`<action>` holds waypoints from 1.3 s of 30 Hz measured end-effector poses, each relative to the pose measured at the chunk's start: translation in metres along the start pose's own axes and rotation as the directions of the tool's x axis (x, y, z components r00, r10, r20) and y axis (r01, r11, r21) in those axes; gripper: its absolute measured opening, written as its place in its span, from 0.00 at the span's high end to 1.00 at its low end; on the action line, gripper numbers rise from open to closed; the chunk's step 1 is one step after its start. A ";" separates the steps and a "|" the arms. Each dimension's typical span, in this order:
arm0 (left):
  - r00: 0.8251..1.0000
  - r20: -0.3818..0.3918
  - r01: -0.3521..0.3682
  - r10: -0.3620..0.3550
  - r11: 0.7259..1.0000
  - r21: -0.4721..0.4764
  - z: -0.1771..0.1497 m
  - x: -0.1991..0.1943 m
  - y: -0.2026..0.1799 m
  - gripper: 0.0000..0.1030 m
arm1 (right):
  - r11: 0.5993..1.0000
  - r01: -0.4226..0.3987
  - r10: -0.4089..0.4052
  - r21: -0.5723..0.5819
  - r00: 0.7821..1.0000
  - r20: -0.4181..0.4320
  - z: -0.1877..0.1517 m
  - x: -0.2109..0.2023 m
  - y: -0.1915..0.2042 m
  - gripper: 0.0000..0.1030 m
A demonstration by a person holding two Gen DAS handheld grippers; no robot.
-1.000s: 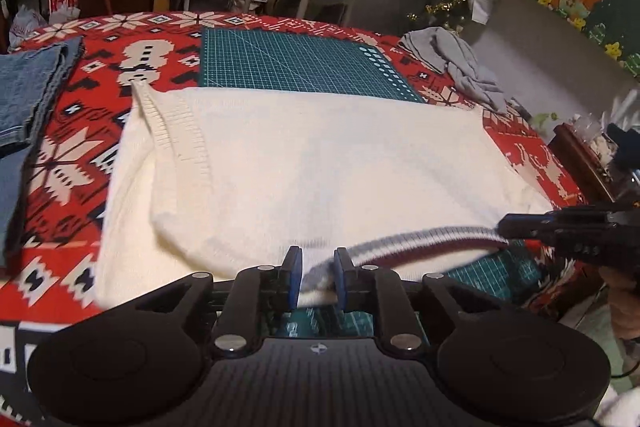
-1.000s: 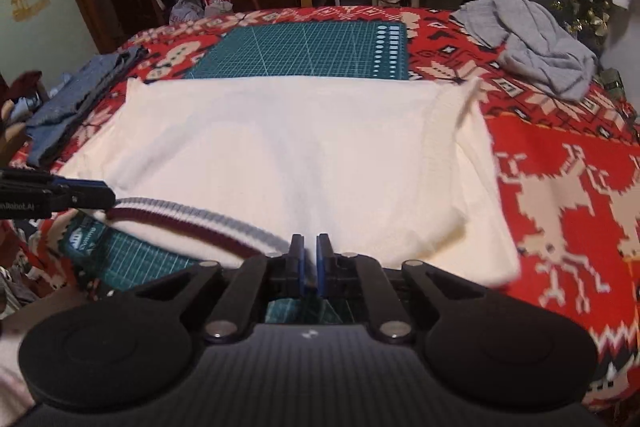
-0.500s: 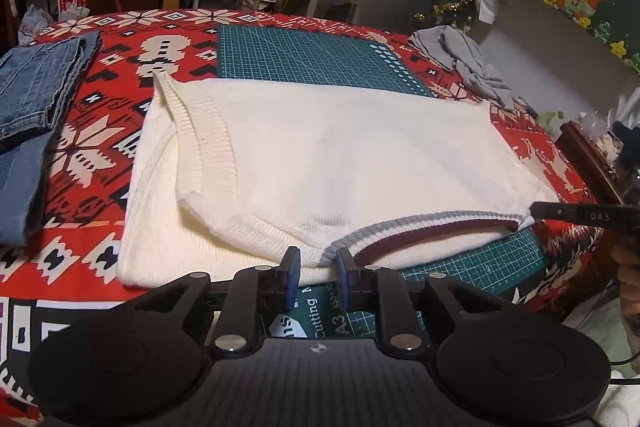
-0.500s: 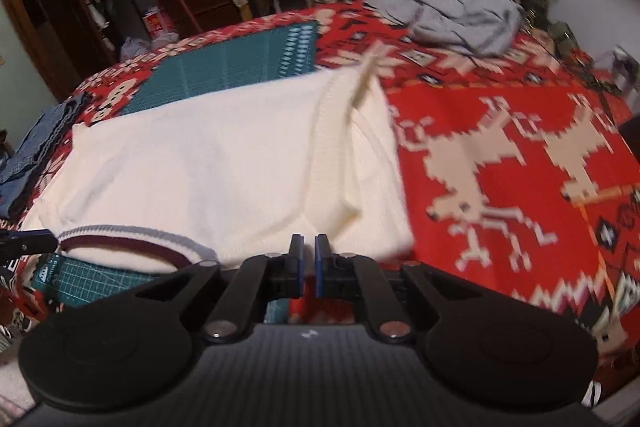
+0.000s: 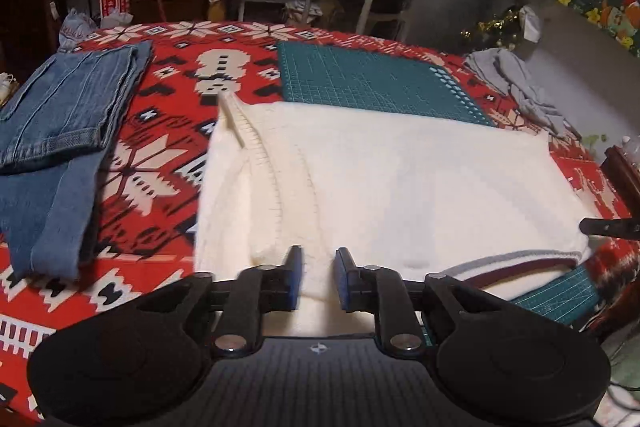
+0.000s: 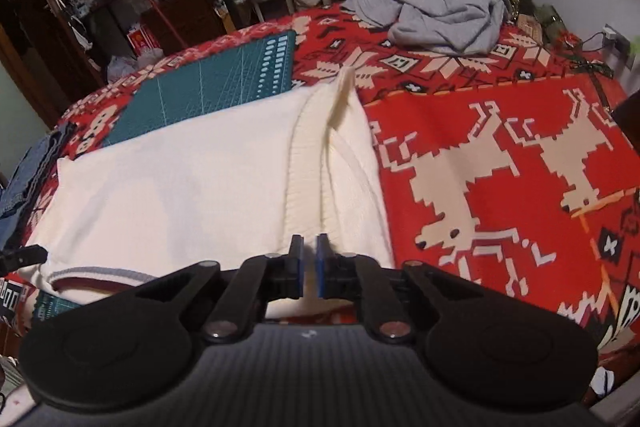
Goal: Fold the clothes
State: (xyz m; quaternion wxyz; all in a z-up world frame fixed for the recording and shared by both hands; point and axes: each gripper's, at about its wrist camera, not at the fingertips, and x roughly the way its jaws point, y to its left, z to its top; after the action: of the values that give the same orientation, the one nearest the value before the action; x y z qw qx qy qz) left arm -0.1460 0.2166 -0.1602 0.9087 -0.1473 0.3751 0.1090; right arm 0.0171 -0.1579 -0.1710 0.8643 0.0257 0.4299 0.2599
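One cream sweater point(image 5: 400, 187), one folded pair of jeans point(image 5: 60, 131) far left, one grey garment point(image 6: 436, 11) far right; left gripper point(image 5: 318, 279) closing on the sweater, right gripper point(image 6: 309, 265) clamping it.

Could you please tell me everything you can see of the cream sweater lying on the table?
The cream sweater is a soft knit with ribbed edges and a neckline band striped grey and maroon at its near edge. It lies mostly flat, sides folded inward, across the red patterned tablecloth and the green cutting mat. The left tool, its jaws closing, has the near edge between them; the right tool is shut on the near edge too.
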 end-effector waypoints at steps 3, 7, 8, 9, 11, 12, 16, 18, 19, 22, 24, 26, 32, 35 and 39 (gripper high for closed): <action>0.999 0.007 -0.032 0.032 0.999 -0.027 -0.007 -0.006 0.009 0.85 | 1.000 0.000 0.000 0.004 1.000 0.005 -0.007 -0.005 -0.006 0.96; 0.998 0.016 -0.056 0.057 0.997 -0.050 -0.016 -0.015 0.019 0.85 | 1.000 0.017 -0.017 0.003 1.000 0.007 -0.017 -0.011 -0.013 0.96; 0.998 0.018 -0.062 0.063 0.997 -0.050 -0.017 -0.017 0.021 0.87 | 1.000 0.015 -0.015 0.008 1.000 0.006 -0.019 -0.013 -0.015 0.96; 0.997 0.021 -0.067 0.068 0.996 -0.050 -0.017 -0.019 0.022 0.87 | 1.000 0.013 -0.013 0.011 1.000 0.006 -0.020 -0.014 -0.017 0.96; 0.997 0.020 -0.076 0.077 0.995 -0.061 -0.018 -0.021 0.027 0.87 | 1.000 0.010 -0.010 0.012 1.000 0.005 -0.022 -0.017 -0.021 0.96; 0.996 0.019 -0.081 0.082 0.995 -0.065 -0.018 -0.022 0.029 0.87 | 1.000 0.008 -0.008 0.012 1.000 0.004 -0.023 -0.018 -0.023 0.96; 0.996 0.015 -0.092 0.093 0.994 -0.061 -0.019 -0.025 0.030 0.91 | 1.000 0.012 -0.012 0.011 1.000 -0.004 -0.024 -0.022 -0.028 0.96; 0.995 0.013 -0.097 0.097 0.994 -0.055 -0.020 -0.026 0.029 0.91 | 1.000 0.020 -0.020 0.010 1.000 -0.009 -0.025 -0.024 -0.030 0.96; 0.995 0.012 -0.099 0.100 0.994 -0.053 -0.021 -0.027 0.028 0.91 | 1.000 0.023 -0.023 0.011 1.000 -0.011 -0.025 -0.025 -0.030 0.96; 0.994 0.002 -0.111 0.112 0.992 -0.065 -0.020 -0.032 0.029 0.91 | 1.000 0.026 -0.026 0.011 1.000 -0.011 -0.026 -0.030 -0.030 0.92; 0.991 0.005 -0.135 0.136 0.988 -0.074 -0.016 -0.038 0.028 0.91 | 1.000 0.018 -0.018 0.009 1.000 0.007 -0.024 -0.035 -0.028 0.92; 0.992 0.032 -0.122 0.126 0.989 -0.088 -0.008 -0.043 0.028 0.90 | 1.000 0.013 -0.013 0.010 1.000 0.026 -0.021 -0.039 -0.026 0.92; 0.997 0.067 -0.022 0.032 0.989 -0.145 0.020 -0.033 0.029 0.90 | 0.998 0.003 -0.006 0.070 0.999 0.040 0.001 -0.027 -0.022 0.96; 0.999 0.037 0.027 -0.020 0.983 -0.180 0.032 -0.010 0.030 0.93 | 0.996 0.016 -0.020 0.092 0.999 0.044 0.014 -0.010 -0.020 0.96; 0.999 -0.031 0.019 -0.027 0.977 -0.213 0.030 0.016 0.036 0.93 | 0.991 0.028 -0.031 0.131 0.999 0.018 0.027 0.015 -0.022 0.96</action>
State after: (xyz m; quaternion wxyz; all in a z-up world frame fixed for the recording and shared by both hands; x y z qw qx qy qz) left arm -0.1263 0.2618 -0.1583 0.8825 -0.2497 0.3749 0.1354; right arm 0.0545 -0.1649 -0.1708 0.8688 0.0787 0.4377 0.2179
